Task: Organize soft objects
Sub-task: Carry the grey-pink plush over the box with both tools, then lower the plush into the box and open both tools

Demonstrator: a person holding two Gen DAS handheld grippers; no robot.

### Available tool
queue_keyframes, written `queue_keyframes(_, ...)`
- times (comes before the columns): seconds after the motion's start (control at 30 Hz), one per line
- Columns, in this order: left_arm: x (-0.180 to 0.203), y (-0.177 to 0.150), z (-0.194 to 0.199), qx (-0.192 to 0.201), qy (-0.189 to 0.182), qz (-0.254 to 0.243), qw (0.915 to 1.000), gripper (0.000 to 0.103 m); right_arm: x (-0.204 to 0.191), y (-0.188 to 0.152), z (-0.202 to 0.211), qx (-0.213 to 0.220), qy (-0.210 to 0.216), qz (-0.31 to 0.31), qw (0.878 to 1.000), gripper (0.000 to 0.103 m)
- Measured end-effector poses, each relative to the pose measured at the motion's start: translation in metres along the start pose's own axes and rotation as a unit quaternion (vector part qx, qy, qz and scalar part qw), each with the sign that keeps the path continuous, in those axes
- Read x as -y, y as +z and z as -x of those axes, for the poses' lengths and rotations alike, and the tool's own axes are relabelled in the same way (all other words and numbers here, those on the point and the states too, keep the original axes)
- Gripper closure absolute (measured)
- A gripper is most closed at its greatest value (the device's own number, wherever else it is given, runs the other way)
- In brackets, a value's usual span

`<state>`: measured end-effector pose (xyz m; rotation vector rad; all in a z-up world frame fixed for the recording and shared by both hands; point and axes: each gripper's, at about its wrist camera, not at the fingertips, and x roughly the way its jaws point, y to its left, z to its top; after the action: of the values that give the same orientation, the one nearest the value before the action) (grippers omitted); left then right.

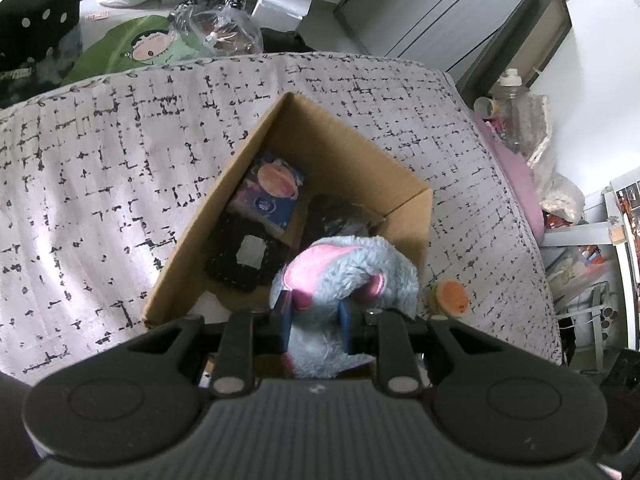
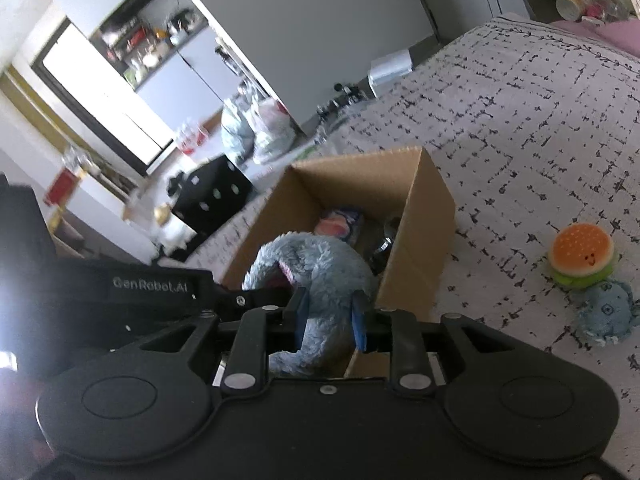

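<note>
— Checked bedding (image 1: 100,184) is seen beneath a cardboard box (image 1: 200,216); what is held?
— A blue plush toy (image 1: 344,272) is clamped between both grippers, left gripper (image 1: 316,320) and right gripper (image 2: 330,316), above the box's near edge. A burger plush (image 2: 582,254) is seen farther right, on the bedding.

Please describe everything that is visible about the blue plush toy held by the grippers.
The blue plush toy is fluffy, pale blue fleece with pink patches, probably ears or a mouth lining; its full shape is hidden. Both grippers pinch it at once: the left gripper and the right gripper each have blue-padded fingers pressed into its fur. It hangs over the open cardboard box, at the near corner, above a printed packet and dark items inside. Whether it touches the box rim cannot be told.
</note>
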<state>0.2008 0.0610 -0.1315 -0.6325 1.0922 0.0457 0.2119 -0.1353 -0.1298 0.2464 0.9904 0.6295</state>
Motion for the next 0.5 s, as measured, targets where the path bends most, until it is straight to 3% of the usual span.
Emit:
queue_keyframes(0.27,-0.002,0.001,-0.006,-0.004,0.035,-0.005,0.9994,0.075,-0.007,-0.001,0.002,-0.005,-0.006,0.021,1.000,0.076)
queue_keyframes(0.4,0.004,0.004,0.006,0.007,0.044,-0.014,0.9989,0.055,-0.007,0.001,0.010,0.002,-0.001,0.021,1.000,0.072)
queue_keyframes(0.5,0.011,0.005,0.018,0.019,0.052,-0.025,0.9982,0.045,-0.008,0.002,0.015,0.008,0.002,0.019,1.000,0.065)
